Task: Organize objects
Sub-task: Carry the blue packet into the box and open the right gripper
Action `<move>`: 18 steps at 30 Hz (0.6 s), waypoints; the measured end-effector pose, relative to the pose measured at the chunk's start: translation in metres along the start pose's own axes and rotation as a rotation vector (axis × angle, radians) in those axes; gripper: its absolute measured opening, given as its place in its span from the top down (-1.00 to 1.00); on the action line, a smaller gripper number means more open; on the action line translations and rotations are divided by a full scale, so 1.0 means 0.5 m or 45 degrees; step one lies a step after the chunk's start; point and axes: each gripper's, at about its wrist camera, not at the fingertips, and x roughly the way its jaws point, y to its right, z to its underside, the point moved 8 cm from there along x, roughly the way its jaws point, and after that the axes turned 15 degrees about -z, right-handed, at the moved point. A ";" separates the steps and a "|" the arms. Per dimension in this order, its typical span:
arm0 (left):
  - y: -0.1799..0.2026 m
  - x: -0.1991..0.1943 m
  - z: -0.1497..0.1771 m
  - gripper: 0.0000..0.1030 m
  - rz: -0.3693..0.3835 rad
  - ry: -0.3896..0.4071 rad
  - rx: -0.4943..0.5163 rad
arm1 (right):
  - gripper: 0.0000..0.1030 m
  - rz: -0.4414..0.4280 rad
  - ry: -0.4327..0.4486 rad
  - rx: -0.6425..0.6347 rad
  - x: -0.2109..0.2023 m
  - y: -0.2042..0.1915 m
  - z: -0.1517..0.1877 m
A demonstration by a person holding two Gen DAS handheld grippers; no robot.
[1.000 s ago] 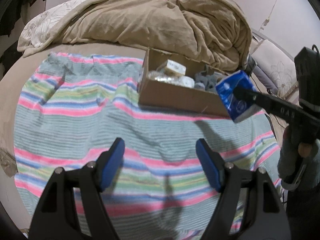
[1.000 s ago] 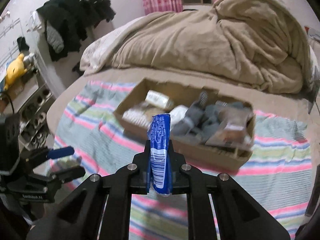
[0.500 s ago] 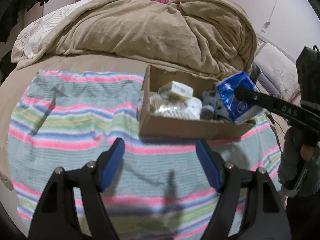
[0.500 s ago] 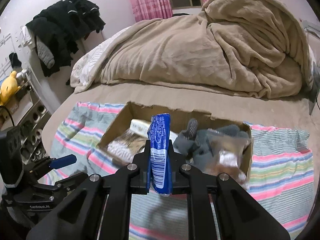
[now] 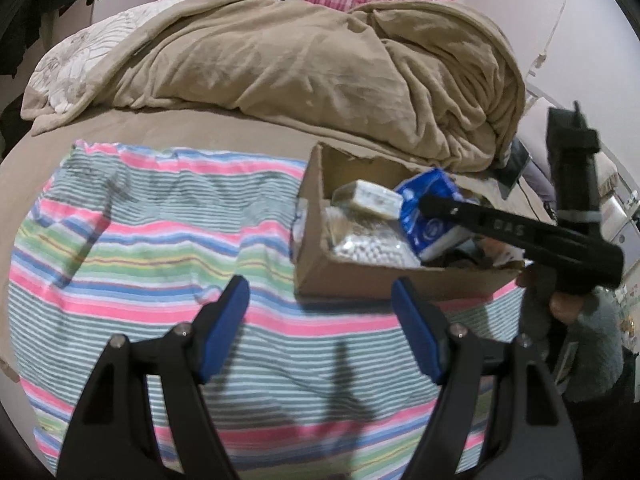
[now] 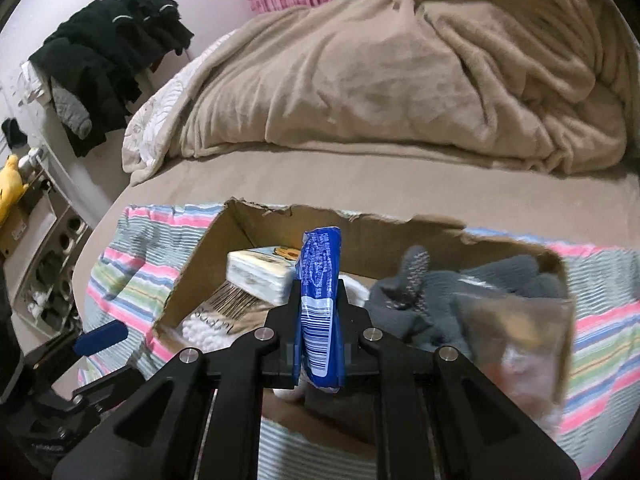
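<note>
The right gripper [image 6: 319,322] pinched a blue packet [image 6: 320,304] above the nearly full cardboard box [image 6: 200,276] on the striped cloth [image 5: 160,240]. The left gripper [image 5: 320,324] stood open, empty. Only the drop seemingly remained.

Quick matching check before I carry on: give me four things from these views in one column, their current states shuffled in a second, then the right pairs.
Things:
1. blue packet
2. left gripper
3. grey gloves
4. cardboard box

States:
A. open, nothing between its fingers
B. lying inside the box, right side
C. clamped upright in the right gripper, over the box
D. resting on the striped cloth

Pairs: 1-C, 2-A, 3-B, 4-D
</note>
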 end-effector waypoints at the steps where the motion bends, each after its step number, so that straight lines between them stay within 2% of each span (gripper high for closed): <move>1: -0.003 -0.001 0.000 -0.46 -0.001 0.001 -0.003 | 0.75 -0.004 0.004 0.007 0.003 -0.001 -0.001; 6: -0.007 -0.009 0.000 -0.46 -0.001 0.010 -0.012 | 0.74 -0.052 0.022 0.067 0.008 -0.012 -0.011; 10: -0.003 -0.020 0.002 -0.46 0.003 0.018 -0.009 | 0.71 -0.008 0.029 0.086 0.006 -0.002 -0.009; 11: -0.002 -0.023 0.002 -0.46 0.002 0.021 -0.008 | 0.63 0.005 0.027 0.087 0.004 0.002 -0.008; 15: -0.003 -0.032 0.001 -0.46 -0.005 0.026 -0.011 | -0.14 0.013 0.063 0.090 -0.021 0.009 -0.012; 18: 0.001 -0.040 0.000 -0.46 -0.007 0.031 -0.007 | -0.18 0.045 0.089 0.045 -0.048 0.004 -0.018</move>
